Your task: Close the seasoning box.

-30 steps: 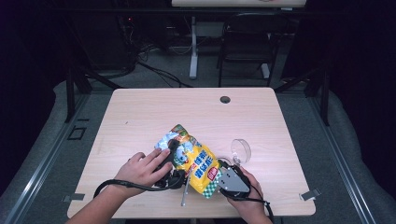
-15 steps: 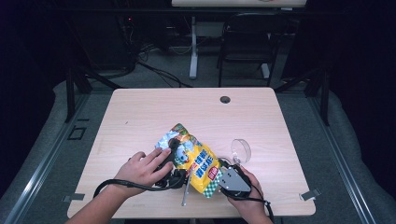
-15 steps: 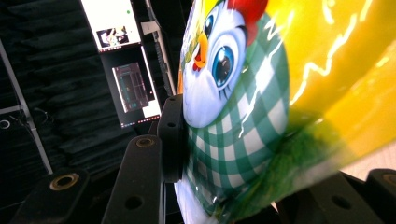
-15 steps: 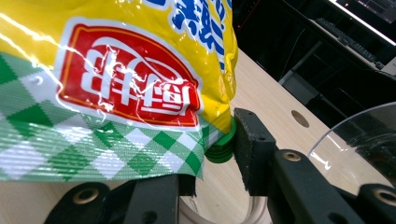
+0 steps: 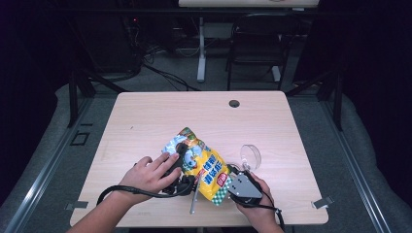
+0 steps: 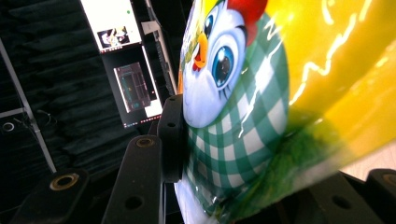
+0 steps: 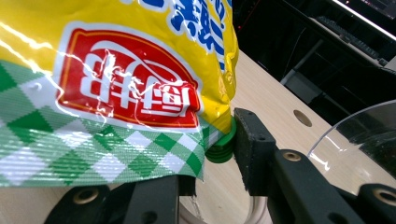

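Left gripper (image 5: 180, 158) clamped on the upper part of the yellow snack bag (image 5: 203, 167), jaws pinching its printed film. Right gripper (image 5: 232, 180) at the bag's checked lower corner, grip there impossible to tell. Bag mid-front on the wooden table (image 5: 145, 121), clear plastic bowl (image 5: 250, 156) just beside, metal spoon (image 5: 194, 199) alongside.

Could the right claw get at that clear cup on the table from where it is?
Probably yes. The cup lies just beyond the right claw with bare table between them. But the claw looks busy with the snack bag, so it would have to let go first.
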### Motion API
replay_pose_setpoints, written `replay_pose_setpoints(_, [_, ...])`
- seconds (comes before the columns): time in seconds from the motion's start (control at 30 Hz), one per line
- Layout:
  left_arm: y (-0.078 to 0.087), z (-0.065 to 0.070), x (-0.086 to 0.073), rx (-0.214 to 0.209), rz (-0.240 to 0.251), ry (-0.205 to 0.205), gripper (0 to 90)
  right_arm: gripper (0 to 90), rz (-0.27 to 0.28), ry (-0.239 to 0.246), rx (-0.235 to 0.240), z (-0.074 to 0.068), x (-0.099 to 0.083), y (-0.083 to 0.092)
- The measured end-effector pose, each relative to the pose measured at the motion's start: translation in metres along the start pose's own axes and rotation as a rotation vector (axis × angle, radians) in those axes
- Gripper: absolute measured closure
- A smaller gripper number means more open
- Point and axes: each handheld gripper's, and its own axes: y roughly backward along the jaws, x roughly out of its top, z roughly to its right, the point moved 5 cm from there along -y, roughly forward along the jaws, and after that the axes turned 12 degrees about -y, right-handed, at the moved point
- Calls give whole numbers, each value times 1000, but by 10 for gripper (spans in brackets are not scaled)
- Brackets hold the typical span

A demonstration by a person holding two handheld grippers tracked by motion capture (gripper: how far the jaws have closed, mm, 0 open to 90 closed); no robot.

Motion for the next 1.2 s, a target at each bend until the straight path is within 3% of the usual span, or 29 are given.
replay_pose_setpoints(0.3, [1, -3, 1, -6, 0, -19, 649, 710, 1, -26, 14, 1, 0, 1])
replay_pose_setpoints(0.47, [1, -7, 3, 20, 3, -33, 649, 711, -1, -55, 25, 2, -1, 2])
replay_pose_setpoints(0.6, [1, -8, 4, -5, 3, -38, 650, 711, -4, -76, 33, 4, -2, 4])
replay_pose_setpoints(1.2, [1, -14, 6, -11, 2, -65, 663, 711, -15, -123, 58, 6, -2, 4])
